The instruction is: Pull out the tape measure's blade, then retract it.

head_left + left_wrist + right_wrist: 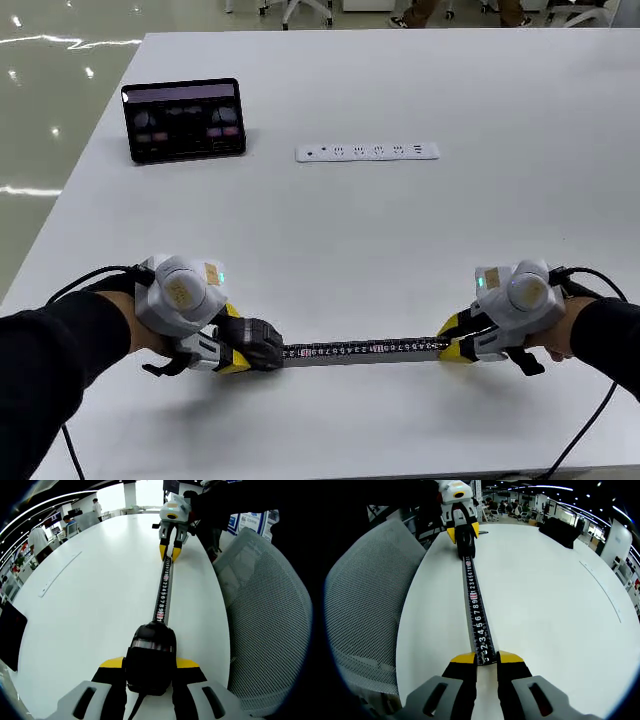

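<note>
The black tape measure case (258, 342) (151, 655) rests low over the white table (400, 220), held between the yellow-tipped jaws of my left gripper (236, 350) (150, 663). Its blade (362, 349) (163, 592) (476, 610) is drawn out to the right, numbers up, just above the tabletop. My right gripper (450, 339) (486, 658) is shut on the blade's end. In the right gripper view the case (465, 539) and the left gripper (461, 532) sit at the far end of the blade. The right gripper (169, 554) appears far off in the left gripper view.
A dark tablet (184, 119) stands at the back left of the table and a white power strip (367, 152) lies near the middle. A grey mesh chair (270, 610) (365, 595) stands beside the table's near edge. Cables trail from both grippers.
</note>
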### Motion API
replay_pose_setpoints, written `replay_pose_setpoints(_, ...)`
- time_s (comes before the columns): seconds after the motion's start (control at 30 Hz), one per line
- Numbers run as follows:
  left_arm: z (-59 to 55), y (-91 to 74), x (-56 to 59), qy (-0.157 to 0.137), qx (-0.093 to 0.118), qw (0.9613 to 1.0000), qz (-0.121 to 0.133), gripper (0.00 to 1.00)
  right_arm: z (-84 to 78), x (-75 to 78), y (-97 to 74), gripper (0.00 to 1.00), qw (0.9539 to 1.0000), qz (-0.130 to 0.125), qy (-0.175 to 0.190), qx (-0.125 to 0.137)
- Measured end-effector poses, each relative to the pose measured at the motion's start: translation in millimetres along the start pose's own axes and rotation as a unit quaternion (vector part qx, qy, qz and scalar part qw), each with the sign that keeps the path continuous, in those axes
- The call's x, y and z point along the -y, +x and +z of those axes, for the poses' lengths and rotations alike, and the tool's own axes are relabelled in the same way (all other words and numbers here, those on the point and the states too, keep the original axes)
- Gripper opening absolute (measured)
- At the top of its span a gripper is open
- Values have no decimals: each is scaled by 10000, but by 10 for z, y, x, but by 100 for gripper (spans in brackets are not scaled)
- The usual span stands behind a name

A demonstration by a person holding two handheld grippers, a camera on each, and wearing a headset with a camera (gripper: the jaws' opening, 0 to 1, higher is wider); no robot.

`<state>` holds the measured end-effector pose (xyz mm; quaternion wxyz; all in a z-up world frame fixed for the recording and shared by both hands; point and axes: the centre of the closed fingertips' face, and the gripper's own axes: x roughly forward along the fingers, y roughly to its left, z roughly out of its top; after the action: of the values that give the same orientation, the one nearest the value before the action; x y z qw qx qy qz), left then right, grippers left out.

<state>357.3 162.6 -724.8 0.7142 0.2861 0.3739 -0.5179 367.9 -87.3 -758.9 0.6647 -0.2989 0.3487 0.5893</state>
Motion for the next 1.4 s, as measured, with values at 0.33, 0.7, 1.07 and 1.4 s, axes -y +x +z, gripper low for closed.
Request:
replay_pose_setpoints(0.33, -2, -1, -1, -7, 3, 10000, 8, 31, -29, -2, -26, 10, 10000, -11, 72, 40)
replay_pose_setpoints(0.7, 4, -1, 2, -10, 6, 10000, 18, 31, -32, 5, -28, 10, 9999, -9, 129, 62)
replay_pose_setpoints(1.07, 4, -2, 1, 10, -1, 10000, 0, 31, -31, 8, -28, 10, 9999, 16, 148, 57)
replay_pose_setpoints(1.4, 23, -14, 13, -26, 70, 10000, -41, 31, -19, 9, -18, 11, 9997, -10, 202, 103)
